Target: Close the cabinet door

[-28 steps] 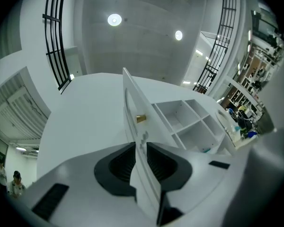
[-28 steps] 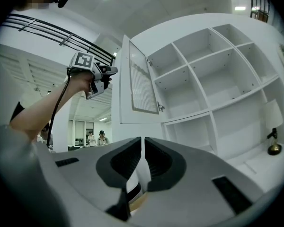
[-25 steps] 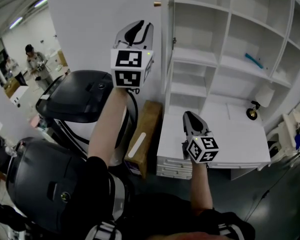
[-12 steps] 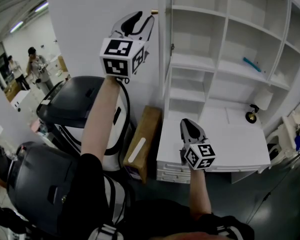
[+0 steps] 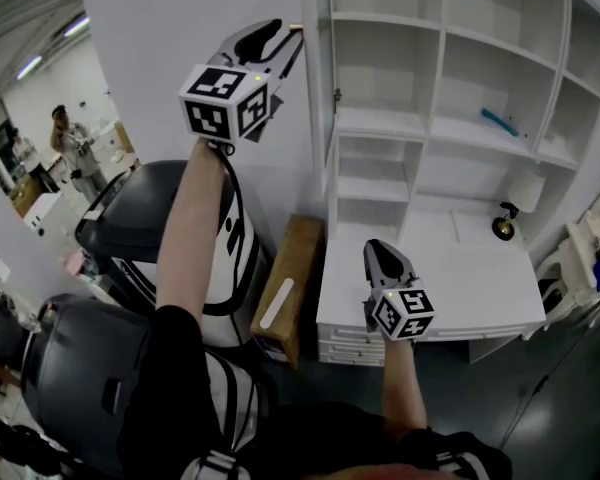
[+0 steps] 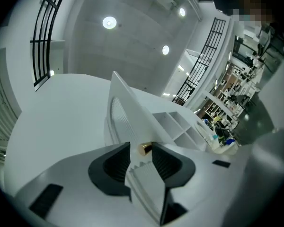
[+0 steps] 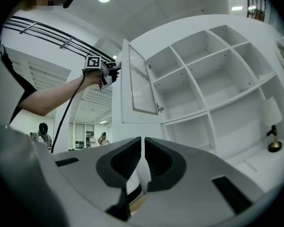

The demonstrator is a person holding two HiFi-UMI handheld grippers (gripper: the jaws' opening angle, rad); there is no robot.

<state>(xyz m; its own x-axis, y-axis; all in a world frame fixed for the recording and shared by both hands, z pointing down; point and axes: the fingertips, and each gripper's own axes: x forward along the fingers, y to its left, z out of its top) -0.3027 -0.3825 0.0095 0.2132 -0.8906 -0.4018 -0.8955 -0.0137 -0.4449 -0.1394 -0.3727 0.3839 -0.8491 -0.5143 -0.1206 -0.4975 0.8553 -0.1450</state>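
My left gripper [image 5: 283, 40] reaches up to the outer edge of the white cabinet door with the ribbed glass panel [image 7: 138, 86], which stands swung wide from the white open-shelf cabinet [image 5: 440, 128]. Its jaws are opening, with the door's small brass knob [image 6: 146, 148] between them (the pads not pressing it). My right gripper [image 5: 384, 256], jaws together and holding nothing, hangs low over the white desk [image 5: 480, 288].
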